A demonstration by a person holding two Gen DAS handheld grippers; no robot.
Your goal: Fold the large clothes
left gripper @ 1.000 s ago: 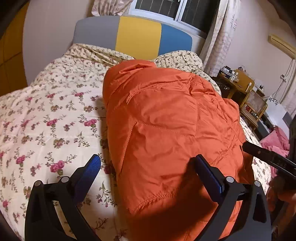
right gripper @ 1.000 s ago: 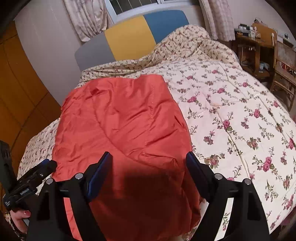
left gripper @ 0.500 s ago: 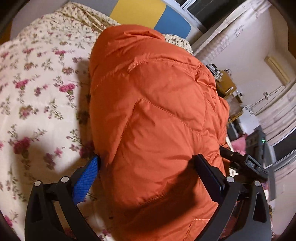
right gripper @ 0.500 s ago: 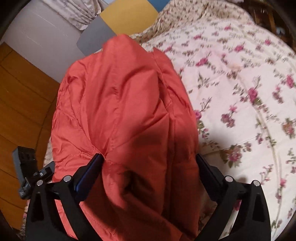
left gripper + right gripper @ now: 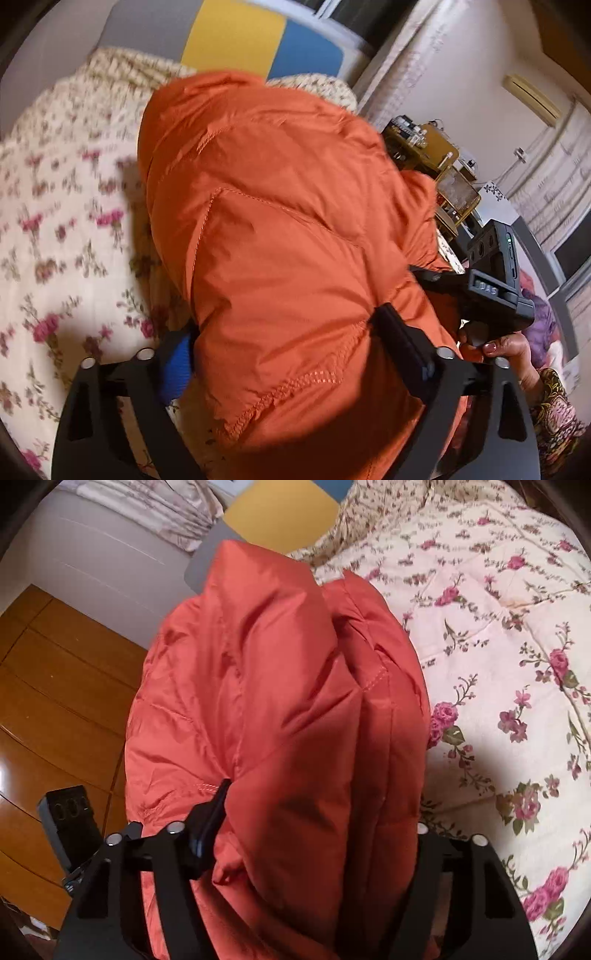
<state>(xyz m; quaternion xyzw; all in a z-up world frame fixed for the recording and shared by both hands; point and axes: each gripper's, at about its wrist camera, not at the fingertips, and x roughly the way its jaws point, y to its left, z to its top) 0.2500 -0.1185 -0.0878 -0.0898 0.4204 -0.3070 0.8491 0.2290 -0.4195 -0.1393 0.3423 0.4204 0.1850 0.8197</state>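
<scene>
An orange puffer jacket lies bunched on the floral bed quilt. My left gripper has its jaws closed against the jacket's near end, which bulges between the blue-padded fingers. In the right wrist view the same jacket fills the middle, folded into thick layers. My right gripper squeezes those layers between its fingers; the right finger is hidden under cloth. The right gripper and the hand holding it show in the left wrist view.
The quilt spreads to the right in the right wrist view. A headboard in grey, yellow and blue stands at the back. A wooden floor lies left of the bed. A cluttered desk stands right.
Both grippers have gone from wide open around the jacket to closed on it. The jacket's near end has lifted and bunched up toward the cameras.
</scene>
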